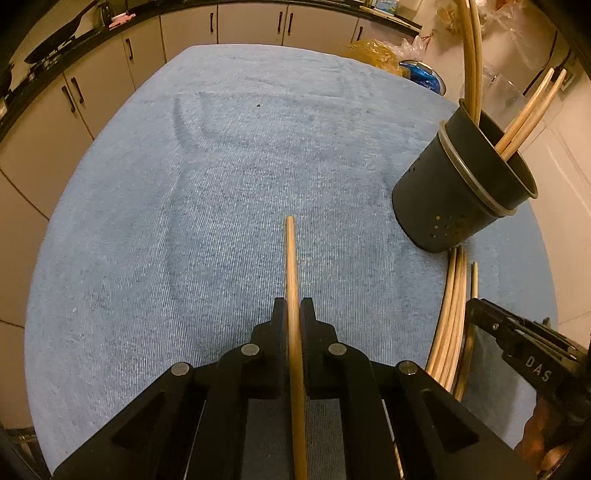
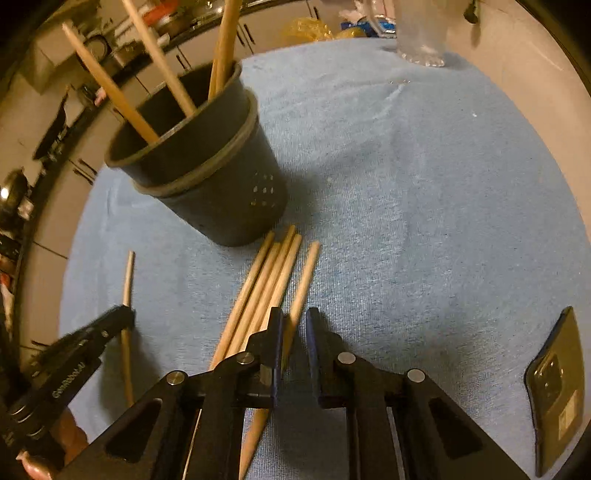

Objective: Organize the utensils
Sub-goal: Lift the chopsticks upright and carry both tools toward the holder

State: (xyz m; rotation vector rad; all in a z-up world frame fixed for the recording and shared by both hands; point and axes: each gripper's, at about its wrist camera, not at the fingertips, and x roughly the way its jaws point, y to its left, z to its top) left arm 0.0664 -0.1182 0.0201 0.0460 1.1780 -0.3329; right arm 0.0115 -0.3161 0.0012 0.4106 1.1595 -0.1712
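Observation:
My left gripper (image 1: 293, 308) is shut on a single wooden chopstick (image 1: 291, 266) that points forward over the blue towel (image 1: 221, 184). The black utensil holder (image 1: 461, 188) stands to its right with several chopsticks in it. More chopsticks (image 1: 452, 314) lie on the towel below the holder. In the right wrist view the holder (image 2: 218, 184) stands ahead on the left. My right gripper (image 2: 294, 314) is a little open, its fingers on either side of the rightmost chopstick (image 2: 304, 284) of the loose bundle (image 2: 262, 288). The left gripper (image 2: 110, 325) shows at the left with its chopstick (image 2: 127, 280).
A black phone (image 2: 557, 387) lies on the towel at the right. A clear glass vessel (image 2: 421, 33) stands at the far edge. Kitchen cabinets (image 1: 110, 66) and a counter with a pan lie beyond the table. Plastic bags (image 1: 373, 51) sit past the far edge.

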